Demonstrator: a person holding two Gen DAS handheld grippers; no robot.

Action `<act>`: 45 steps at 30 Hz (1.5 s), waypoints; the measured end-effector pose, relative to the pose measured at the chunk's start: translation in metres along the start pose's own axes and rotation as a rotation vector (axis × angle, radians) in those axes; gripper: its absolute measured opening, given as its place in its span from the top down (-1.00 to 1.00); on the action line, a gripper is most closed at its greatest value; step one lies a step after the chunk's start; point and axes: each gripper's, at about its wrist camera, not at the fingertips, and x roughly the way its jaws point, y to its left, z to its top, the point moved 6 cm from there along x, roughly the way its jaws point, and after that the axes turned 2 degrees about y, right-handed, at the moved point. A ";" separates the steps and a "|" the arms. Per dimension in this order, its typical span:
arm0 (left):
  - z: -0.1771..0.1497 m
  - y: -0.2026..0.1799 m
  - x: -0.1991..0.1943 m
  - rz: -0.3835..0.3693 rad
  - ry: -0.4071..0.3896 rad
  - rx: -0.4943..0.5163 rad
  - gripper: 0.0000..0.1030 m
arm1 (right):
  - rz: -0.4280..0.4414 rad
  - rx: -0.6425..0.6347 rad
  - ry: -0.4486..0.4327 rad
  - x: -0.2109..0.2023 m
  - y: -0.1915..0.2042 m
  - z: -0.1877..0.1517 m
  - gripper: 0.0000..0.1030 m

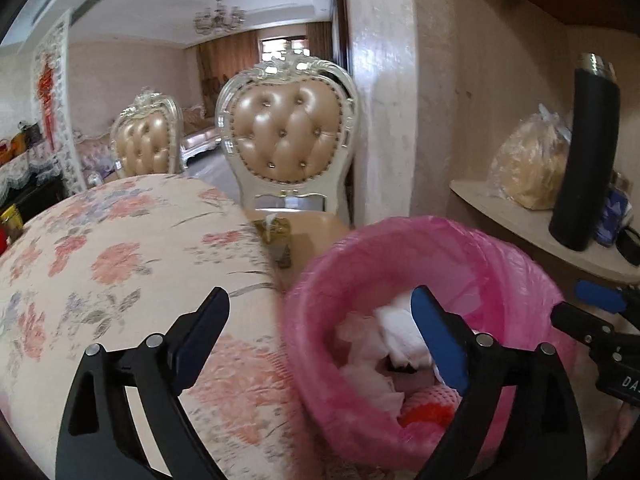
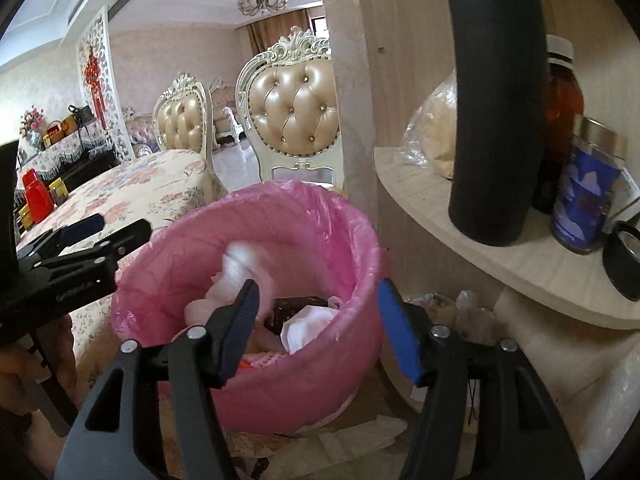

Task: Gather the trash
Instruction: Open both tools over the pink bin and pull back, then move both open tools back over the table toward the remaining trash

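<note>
Pink-lined trash bin: centre frame, holds tissues. Left gripper and right gripper: fingers spread wide, empty. Risk: a finger snagging the thin liner, tipping the bin off the floral counter.

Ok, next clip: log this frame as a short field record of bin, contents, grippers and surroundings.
bin: round bin lined with a pink plastic bag, beside the floral-cloth table
contents: crumpled white tissues, a dark box, a pink foam net
left gripper: jaws open, empty, over the bin's left rim
right gripper: jaws open, empty, over the bin
shelf: tall black flask on curved wooden shelf
</note>
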 end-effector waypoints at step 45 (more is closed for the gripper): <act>-0.196 0.514 -0.334 0.851 -0.008 -0.515 -0.75 | 0.559 -0.469 0.149 -0.028 0.575 -0.075 -0.65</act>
